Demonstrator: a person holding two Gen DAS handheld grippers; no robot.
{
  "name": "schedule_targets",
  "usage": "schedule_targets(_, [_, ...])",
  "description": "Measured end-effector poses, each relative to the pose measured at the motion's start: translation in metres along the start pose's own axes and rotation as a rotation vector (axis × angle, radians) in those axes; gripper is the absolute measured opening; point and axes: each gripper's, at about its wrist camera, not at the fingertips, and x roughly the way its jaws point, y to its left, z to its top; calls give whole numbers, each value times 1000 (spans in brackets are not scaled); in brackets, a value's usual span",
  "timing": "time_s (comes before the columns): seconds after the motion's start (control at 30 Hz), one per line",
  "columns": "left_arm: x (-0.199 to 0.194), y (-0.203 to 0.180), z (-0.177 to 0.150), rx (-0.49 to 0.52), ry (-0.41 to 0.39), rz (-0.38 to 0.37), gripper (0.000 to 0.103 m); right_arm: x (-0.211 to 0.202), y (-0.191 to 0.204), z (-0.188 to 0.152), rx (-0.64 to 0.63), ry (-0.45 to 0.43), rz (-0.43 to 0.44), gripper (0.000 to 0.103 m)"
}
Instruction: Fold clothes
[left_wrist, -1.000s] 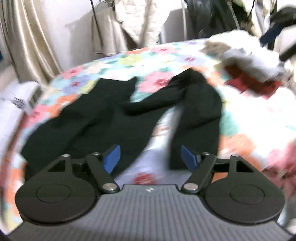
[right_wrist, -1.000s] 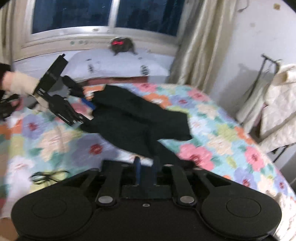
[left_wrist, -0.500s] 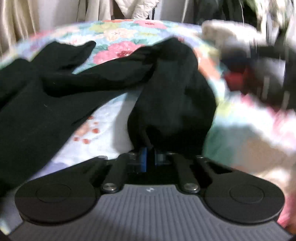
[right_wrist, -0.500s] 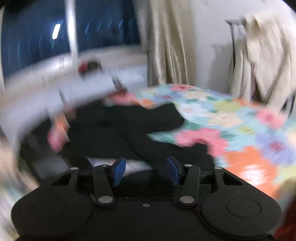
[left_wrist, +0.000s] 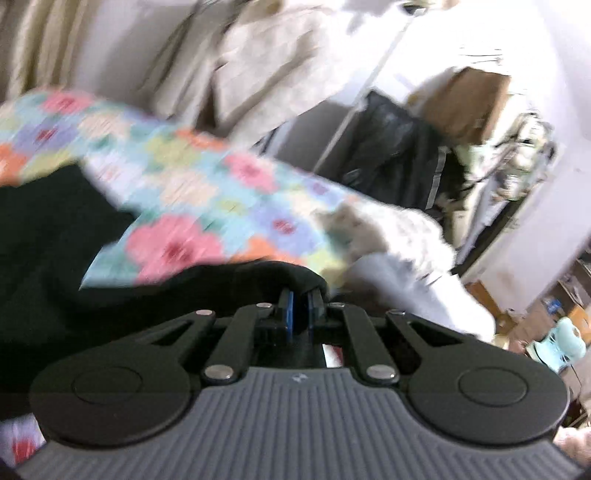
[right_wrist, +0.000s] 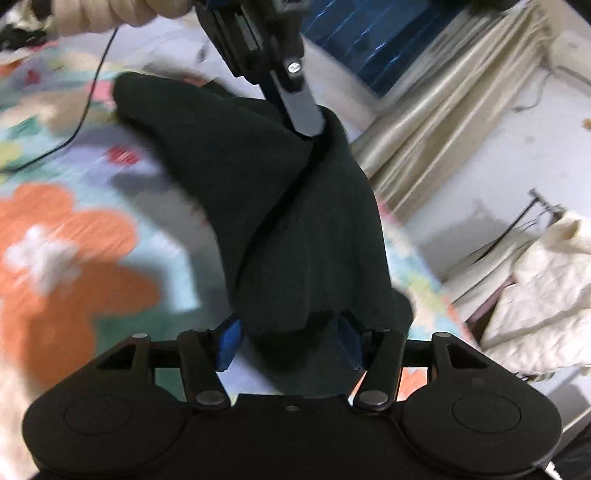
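The left gripper (left_wrist: 300, 314) is clenched on the black garment (right_wrist: 295, 221) lifted above the bed (right_wrist: 74, 240); the right gripper (right_wrist: 288, 341) is opening around its hem, so the fabric may slump and bunch.

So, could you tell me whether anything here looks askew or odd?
The black garment is bunched and twisted rather than flat on the floral bedspread, pinched by the left gripper. A thin black cable lies loose across the bedspread.

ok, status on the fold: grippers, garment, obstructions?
Left gripper shut on black garment, lifting one end. Right gripper opening, cloth between pads, not pinched. Black cable on floral bedspread, clear of garment.
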Motion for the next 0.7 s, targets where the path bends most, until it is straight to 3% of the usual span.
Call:
schedule_targets(0.07, [12,-17,29,77,-32,-12,6,11,-8,8,21,-31,-53,52])
schedule_targets(0.1, [17,-22,41,103,-56,-12,6,12,-27,8,120,-54,-60,23])
schedule_targets(0.13, [22,-25,55,125,-86,-15,7,12,-48,8,233,-77,-63,9])
schedule_targets(0.23, [31,-21,78,105,-156,45,12,8,-109,4,543,-146,-89,8])
schedule_targets(0.3, [34,-11,73,128,-175,94,30,-1,-150,-13,707,-169,-123,8])
schedule_targets(0.33, [40,-7,65,174,-150,134,44,-6,-171,-24,797,-175,-136,8])
schedule_targets(0.47, [68,15,20,436,26,306,46,-23,-229,-90,1246,-223,-110,8])
schedule_targets(0.57, [83,33,-13,504,122,320,47,-29,-230,-100,1209,-119,-169,9])
schedule_targets(0.7, [106,32,-40,609,135,274,53,-29,-230,-109,1323,-116,-89,9])
